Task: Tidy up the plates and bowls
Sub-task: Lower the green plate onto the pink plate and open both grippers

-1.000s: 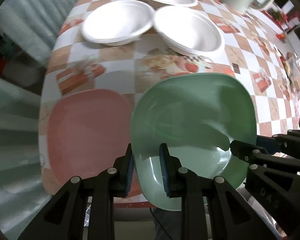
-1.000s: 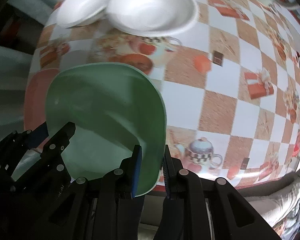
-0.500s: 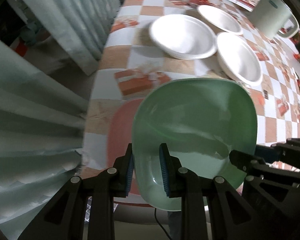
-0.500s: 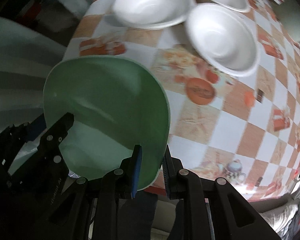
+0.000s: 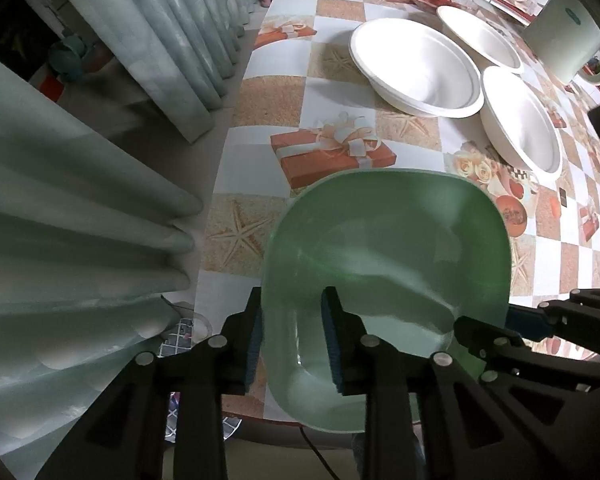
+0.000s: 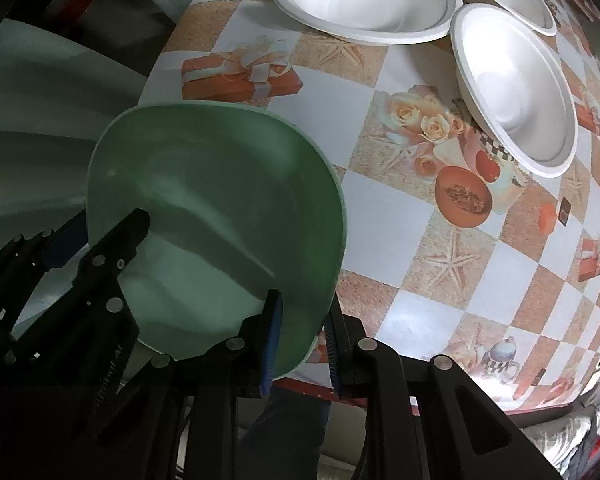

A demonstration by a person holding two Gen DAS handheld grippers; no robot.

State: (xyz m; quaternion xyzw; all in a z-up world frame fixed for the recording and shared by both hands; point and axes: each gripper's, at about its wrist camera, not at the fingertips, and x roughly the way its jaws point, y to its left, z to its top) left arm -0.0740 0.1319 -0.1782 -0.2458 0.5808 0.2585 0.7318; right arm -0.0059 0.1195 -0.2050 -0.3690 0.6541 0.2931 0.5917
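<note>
A pale green square plate (image 5: 384,248) sits low over the near left corner of the checked table (image 5: 332,76), held from two sides. My left gripper (image 5: 294,332) straddles the plate's near left rim. Its jaws are opening and the pads look slack on the rim. My right gripper (image 6: 302,336) is shut on the green plate (image 6: 216,200) at its near right rim. The right gripper's fingers (image 5: 484,332) also show at the lower right of the left wrist view. Three white bowls (image 5: 416,64) (image 5: 520,136) (image 5: 480,40) rest further back. No pink plate is visible.
A pale green jug (image 5: 560,40) stands at the far right behind the bowls. Grey-green curtains (image 5: 80,208) hang close along the table's left edge. The table's near edge (image 6: 420,392) runs just under the grippers. A person's leg (image 6: 572,436) is at the lower right.
Both grippers carried the green plate to the left, over the pink plate, which is now covered. The left jaws stand slightly wider than before. The view has swung toward the curtains.
</note>
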